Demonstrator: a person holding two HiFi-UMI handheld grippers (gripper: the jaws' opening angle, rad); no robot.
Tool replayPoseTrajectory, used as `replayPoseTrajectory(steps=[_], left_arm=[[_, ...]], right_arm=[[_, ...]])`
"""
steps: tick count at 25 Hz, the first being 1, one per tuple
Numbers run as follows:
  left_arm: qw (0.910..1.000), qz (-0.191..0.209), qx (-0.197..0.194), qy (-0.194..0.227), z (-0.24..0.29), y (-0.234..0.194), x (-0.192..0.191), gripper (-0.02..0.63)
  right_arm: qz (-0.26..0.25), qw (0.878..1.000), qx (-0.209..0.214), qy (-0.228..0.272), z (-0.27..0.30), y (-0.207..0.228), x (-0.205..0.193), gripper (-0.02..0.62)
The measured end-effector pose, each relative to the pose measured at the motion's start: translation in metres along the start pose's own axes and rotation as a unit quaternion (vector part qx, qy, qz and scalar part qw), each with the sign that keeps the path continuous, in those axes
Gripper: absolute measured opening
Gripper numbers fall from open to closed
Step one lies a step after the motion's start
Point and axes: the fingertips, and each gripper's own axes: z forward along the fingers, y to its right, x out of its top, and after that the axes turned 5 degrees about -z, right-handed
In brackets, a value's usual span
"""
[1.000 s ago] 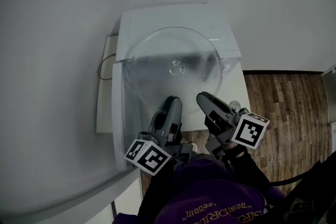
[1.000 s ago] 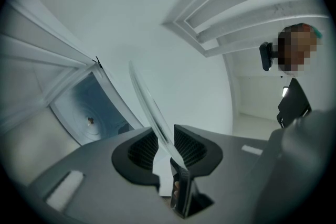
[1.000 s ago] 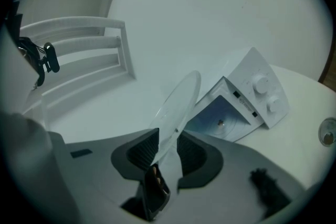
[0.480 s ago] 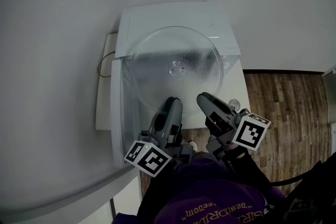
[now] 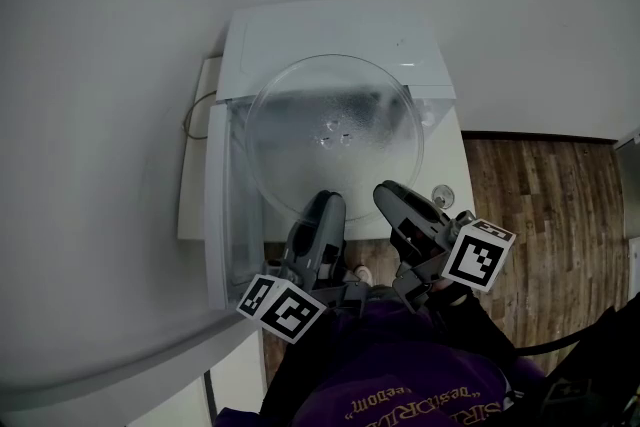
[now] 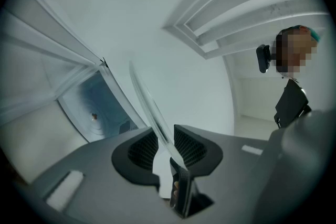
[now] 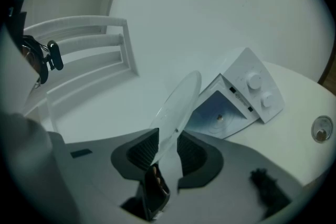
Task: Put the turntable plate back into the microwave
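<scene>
Overhead, the left gripper [image 5: 322, 215] and right gripper [image 5: 395, 200] each grip the near rim of the glass plate [image 5: 335, 135], held in the air before the open microwave [image 5: 330, 30]; the left gripper view shows jaws part-closed, pinching that rim, and the right gripper view likewise.

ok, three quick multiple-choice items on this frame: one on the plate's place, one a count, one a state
1. Where is the turntable plate?
A. on the counter
B. on the floor
C. held outside the microwave by the left hand-held gripper and right hand-held gripper

2. How many knobs are on the microwave?
A. two
B. one
C. four

3. What state is the microwave door in?
A. shut
B. open
C. missing

Answers:
1 C: both grippers' pads clamp the plate's rim, and the cavity beyond holds no plate.
2 A: the right gripper view shows two round knobs.
3 B: the door stands out at the left, with the cavity exposed.
</scene>
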Motion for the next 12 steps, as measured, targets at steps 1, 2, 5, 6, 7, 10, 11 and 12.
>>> replayPoseTrajectory(steps=[1, 2, 5, 6, 7, 10, 11, 12], left_arm=[[1.0000, -0.001, 0.002, 0.002, -0.002, 0.000, -0.001, 0.104], [1.0000, -0.001, 0.002, 0.004, -0.004, 0.001, -0.002, 0.105], [0.9999, 0.004, -0.003, 0.010, -0.020, 0.009, -0.010, 0.106], [0.9999, 0.006, -0.004, 0.012, -0.024, 0.012, -0.013, 0.106], [0.9999, 0.006, -0.005, 0.013, -0.028, 0.014, -0.015, 0.106], [0.9999, 0.002, 0.001, 0.017, -0.031, 0.014, -0.017, 0.106], [0.9998, 0.000, 0.003, 0.018, -0.032, 0.014, -0.017, 0.106], [0.9998, -0.002, 0.004, 0.018, -0.033, 0.013, -0.017, 0.106]], right_arm=[[0.000, 1.000, 0.001, -0.002, -0.001, 0.000, -0.001, 0.115], [0.000, 1.000, 0.002, -0.003, -0.003, -0.002, -0.003, 0.115], [-0.005, 1.000, 0.009, 0.000, -0.017, -0.010, -0.011, 0.115], [-0.006, 1.000, 0.011, 0.001, -0.022, -0.012, -0.014, 0.115], [-0.006, 1.000, 0.012, 0.001, -0.025, -0.014, -0.016, 0.115], [-0.004, 1.000, 0.013, -0.005, -0.027, -0.015, -0.019, 0.115], [-0.003, 1.000, 0.013, -0.007, -0.027, -0.015, -0.019, 0.115], [-0.002, 1.000, 0.013, -0.008, -0.027, -0.015, -0.020, 0.115]])
